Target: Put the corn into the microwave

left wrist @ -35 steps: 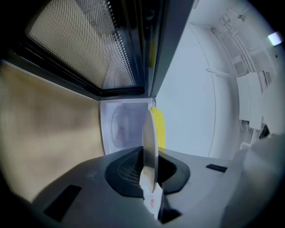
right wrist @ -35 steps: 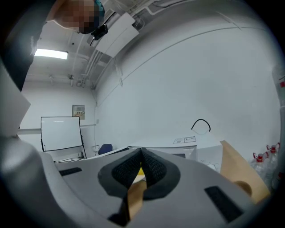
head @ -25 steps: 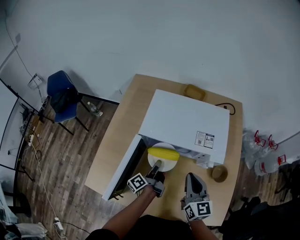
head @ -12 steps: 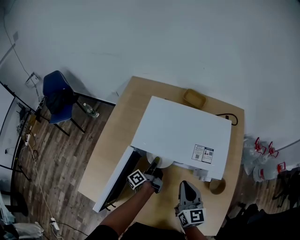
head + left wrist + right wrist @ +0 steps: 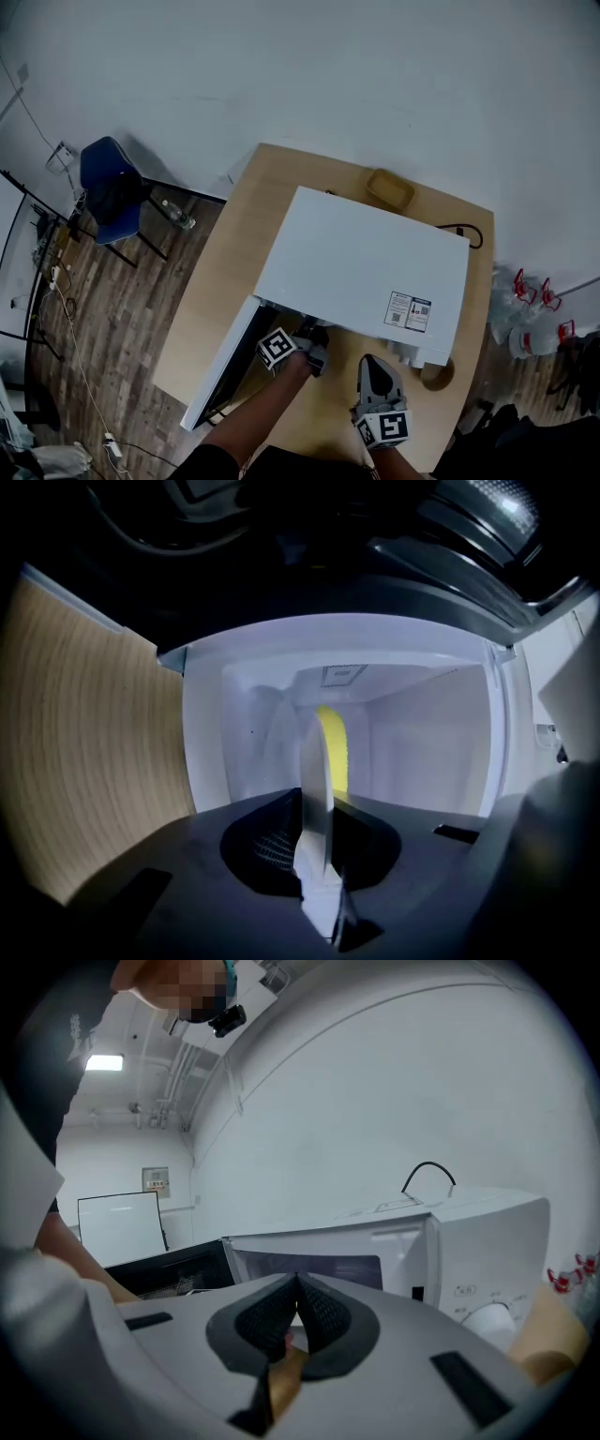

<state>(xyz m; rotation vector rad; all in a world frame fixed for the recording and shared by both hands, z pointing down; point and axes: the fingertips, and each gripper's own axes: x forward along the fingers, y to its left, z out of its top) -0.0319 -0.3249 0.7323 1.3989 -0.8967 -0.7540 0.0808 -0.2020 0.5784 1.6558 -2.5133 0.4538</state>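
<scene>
left gripper [image 5: 317, 806] clamping plate [image 5: 314, 761] with corn [image 5: 334, 744] inside microwave [image 5: 366, 267], right gripper [image 5: 298, 1285] closed empty, door [image 5: 225, 361] open at left

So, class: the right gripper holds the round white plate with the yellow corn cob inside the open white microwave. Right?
No: the left gripper holds the round white plate with the yellow corn cob inside the open white microwave, as the left gripper view shows. The right gripper holds nothing.
</scene>
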